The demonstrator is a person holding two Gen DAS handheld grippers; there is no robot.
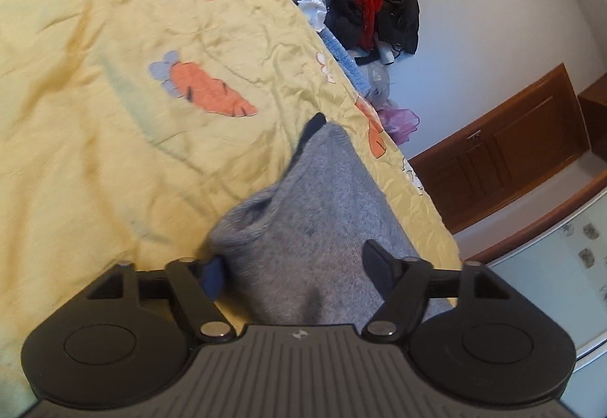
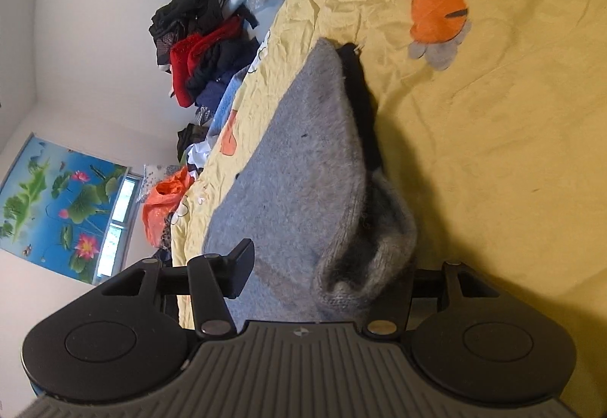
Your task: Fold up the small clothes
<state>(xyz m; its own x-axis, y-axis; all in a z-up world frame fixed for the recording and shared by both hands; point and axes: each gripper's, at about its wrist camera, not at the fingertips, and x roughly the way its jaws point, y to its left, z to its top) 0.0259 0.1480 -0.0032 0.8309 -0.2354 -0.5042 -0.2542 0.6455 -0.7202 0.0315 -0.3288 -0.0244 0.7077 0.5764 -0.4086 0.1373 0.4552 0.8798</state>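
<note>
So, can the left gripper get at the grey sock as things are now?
Probably yes. The left gripper has its jaws open with the grey sock lying right between them on the yellow sheet; nothing blocks it.

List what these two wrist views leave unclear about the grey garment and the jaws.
- Grey garment: its near end is cut off by the gripper body in both wrist views, so its full shape cannot be told.
- Right gripper: a bunched fold of the garment hides one finger in the right wrist view.
- Black piece: mostly tucked under the grey knit; what it is cannot be told.
</note>
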